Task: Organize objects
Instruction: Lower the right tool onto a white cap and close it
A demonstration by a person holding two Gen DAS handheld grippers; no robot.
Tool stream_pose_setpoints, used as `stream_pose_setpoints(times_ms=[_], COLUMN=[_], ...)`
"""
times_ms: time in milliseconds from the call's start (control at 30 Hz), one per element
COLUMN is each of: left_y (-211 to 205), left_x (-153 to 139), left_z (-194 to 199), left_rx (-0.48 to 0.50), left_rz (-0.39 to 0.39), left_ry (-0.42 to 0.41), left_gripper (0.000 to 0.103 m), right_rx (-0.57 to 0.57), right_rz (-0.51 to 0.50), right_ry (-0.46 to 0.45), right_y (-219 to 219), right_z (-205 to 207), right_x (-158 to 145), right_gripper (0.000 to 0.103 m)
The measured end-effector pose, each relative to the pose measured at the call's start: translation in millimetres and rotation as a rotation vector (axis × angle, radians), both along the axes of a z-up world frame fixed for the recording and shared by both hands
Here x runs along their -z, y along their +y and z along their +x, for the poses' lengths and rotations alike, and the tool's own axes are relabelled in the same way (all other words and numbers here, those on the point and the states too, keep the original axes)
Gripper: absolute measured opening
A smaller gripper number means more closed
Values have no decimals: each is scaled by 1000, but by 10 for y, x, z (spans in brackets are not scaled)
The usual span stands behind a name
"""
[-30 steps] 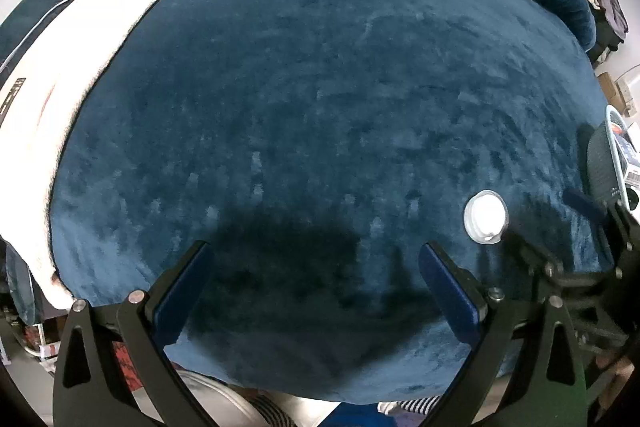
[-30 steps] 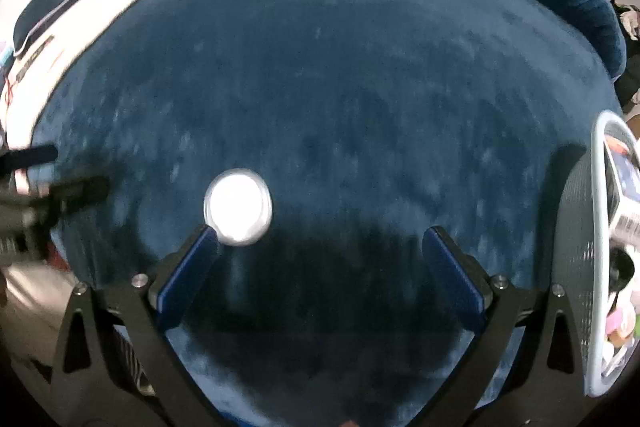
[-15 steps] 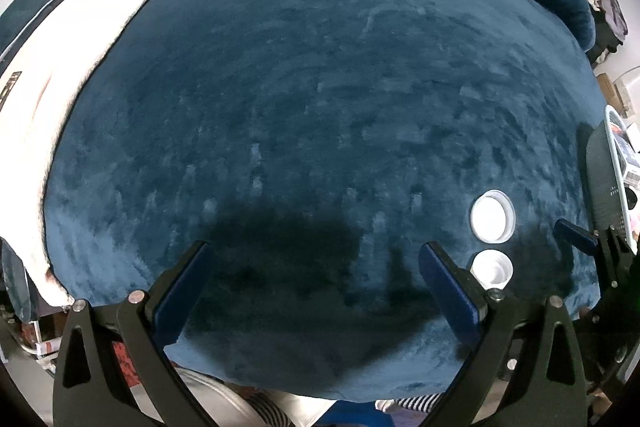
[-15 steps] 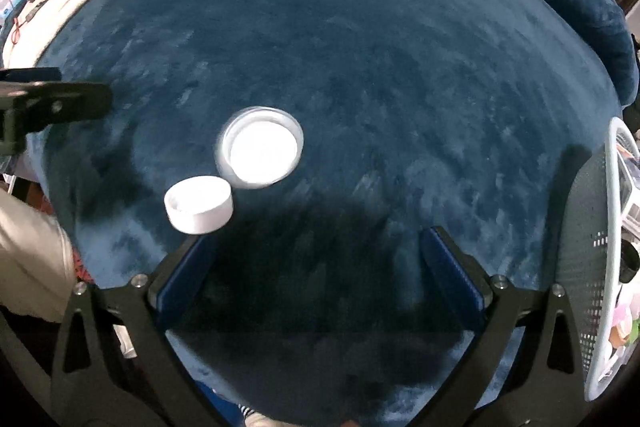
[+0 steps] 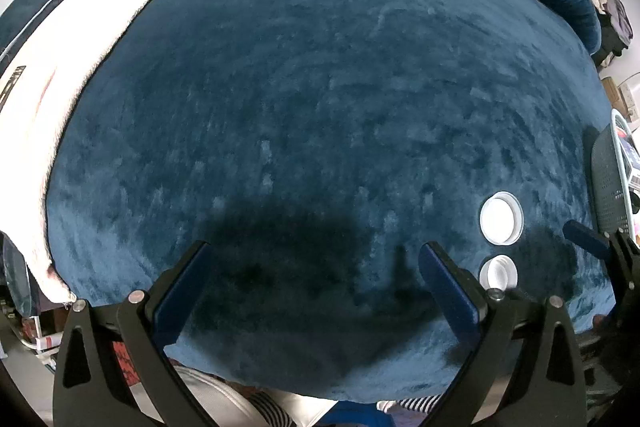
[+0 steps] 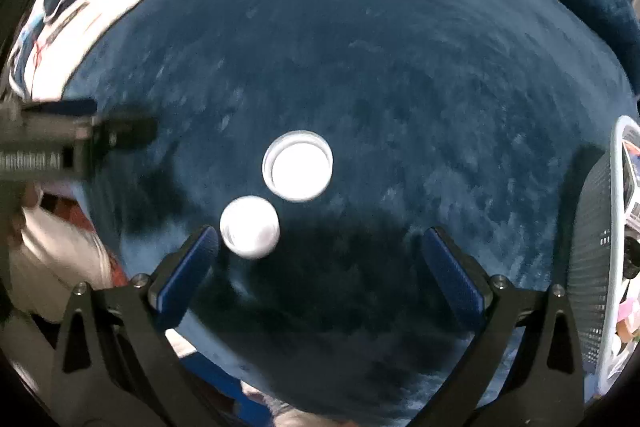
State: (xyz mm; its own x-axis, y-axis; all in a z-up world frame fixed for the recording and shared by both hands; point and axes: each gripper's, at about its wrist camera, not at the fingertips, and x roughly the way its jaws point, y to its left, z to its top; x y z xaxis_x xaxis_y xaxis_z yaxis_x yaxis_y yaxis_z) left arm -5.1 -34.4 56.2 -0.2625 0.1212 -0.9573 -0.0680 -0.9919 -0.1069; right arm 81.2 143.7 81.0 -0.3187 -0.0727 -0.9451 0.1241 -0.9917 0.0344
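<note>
White and round, a wide shallow plastic lid (image 6: 297, 165) and a smaller plastic cap (image 6: 249, 227) lie close together on the dark blue plush blanket (image 6: 400, 75), both the left gripper (image 5: 312, 291) and right gripper (image 6: 320, 267) spread wide and empty.

The basket (image 6: 592, 227) is cut off by the right edge in both views, so its contents can't be identified. In the right wrist view the left gripper (image 6: 100, 131) is smeared by motion blur and cropped at the left edge; lettering on its body can't be read. The small white cap (image 6: 249, 227) is blurred, edges soft, orientation unclear.
</note>
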Motion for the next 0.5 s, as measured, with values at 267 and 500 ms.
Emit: stream_pose_setpoints(times_ms=[267, 500], left_y=[-81, -70], left_x=[4, -13], left_z=[-17, -3], left_rx=[-30, -15], left_rz=[-2, 19], left_ry=[4, 12], left_gripper=[102, 102], right_rx=[64, 119], right_rz=[-25, -31], right_ry=[-23, -46], right_y=[-40, 44], right_z=[-491, -543], right_x=[138, 148], right_gripper=[94, 41])
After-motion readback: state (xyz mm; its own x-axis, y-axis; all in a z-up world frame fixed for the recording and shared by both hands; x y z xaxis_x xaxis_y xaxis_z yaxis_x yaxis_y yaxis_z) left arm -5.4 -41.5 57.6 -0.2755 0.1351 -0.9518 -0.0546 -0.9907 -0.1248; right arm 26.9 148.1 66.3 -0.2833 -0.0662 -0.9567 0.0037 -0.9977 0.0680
